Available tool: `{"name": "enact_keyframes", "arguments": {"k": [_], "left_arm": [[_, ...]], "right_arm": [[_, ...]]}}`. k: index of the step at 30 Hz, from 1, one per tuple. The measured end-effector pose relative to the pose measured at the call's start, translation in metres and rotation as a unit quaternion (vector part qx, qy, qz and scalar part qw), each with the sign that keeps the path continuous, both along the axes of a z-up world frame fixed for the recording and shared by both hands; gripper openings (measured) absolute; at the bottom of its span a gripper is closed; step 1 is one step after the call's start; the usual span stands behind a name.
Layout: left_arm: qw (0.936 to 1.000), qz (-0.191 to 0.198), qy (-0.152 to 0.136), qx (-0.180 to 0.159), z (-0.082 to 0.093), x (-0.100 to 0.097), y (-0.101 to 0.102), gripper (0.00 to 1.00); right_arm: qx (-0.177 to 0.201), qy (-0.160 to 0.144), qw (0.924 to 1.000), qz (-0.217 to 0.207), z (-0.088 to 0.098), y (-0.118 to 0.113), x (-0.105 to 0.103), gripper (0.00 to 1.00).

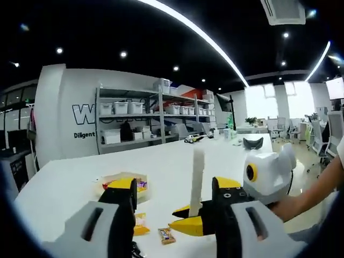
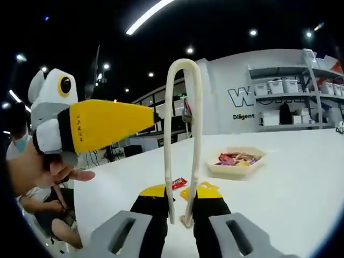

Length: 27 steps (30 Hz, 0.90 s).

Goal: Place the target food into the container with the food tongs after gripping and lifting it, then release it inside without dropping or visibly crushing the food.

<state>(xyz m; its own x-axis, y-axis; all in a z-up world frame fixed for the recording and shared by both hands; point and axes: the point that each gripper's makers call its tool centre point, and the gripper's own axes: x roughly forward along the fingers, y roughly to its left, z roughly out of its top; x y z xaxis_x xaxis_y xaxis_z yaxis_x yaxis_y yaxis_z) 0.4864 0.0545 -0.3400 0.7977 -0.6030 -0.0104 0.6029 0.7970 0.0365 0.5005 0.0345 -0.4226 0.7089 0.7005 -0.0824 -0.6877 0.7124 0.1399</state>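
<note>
White table [image 2: 301,193] bears container [image 2: 236,161]; right gripper [image 2: 180,207] pinches tongs [image 2: 183,134].

Smooth cream plastic tongs [image 2: 183,140] stand above a glossy white table [image 2: 301,183]; beside them, shiny wrappers fill the matt tray [image 2: 236,167].

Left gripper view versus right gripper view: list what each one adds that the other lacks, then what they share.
Left gripper view adds: the open left hand-held gripper seen from behind, the tongs edge-on, and office chairs by bright windows.
Right gripper view adds: the tongs face-on as a tall loop, the hand holding the left hand-held gripper, and a seated person.
Shared: the white table, the tray of wrapped snacks, loose wrappers on the table, the shelving with bins, and the right hand-held gripper shut on the tongs.
</note>
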Motion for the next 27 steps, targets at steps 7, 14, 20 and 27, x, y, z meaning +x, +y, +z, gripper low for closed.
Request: {"name": "enact_keyframes", "arguments": {"k": [7,14,20,27], "left_arm": [[0.9982,-0.022,0.038,-0.041,0.002,0.003,-0.003,0.40],[0.9989,-0.010,0.009,-0.044,0.013,0.003,0.009,0.34],[0.9992,0.001,-0.003,-0.041,0.012,0.007,0.008,0.43],[0.9985,-0.010,-0.002,-0.054,0.013,0.001,-0.001,0.45]], "right_arm": [[-0.018,-0.010,0.9997,0.014,-0.005,0.015,-0.014,0.12],[-0.009,-0.016,0.9998,0.011,-0.001,0.008,-0.013,0.13],[-0.052,-0.059,0.9959,0.045,-0.002,0.023,-0.029,0.15],[-0.047,-0.049,0.9965,0.048,0.001,0.025,-0.029,0.16]]}}
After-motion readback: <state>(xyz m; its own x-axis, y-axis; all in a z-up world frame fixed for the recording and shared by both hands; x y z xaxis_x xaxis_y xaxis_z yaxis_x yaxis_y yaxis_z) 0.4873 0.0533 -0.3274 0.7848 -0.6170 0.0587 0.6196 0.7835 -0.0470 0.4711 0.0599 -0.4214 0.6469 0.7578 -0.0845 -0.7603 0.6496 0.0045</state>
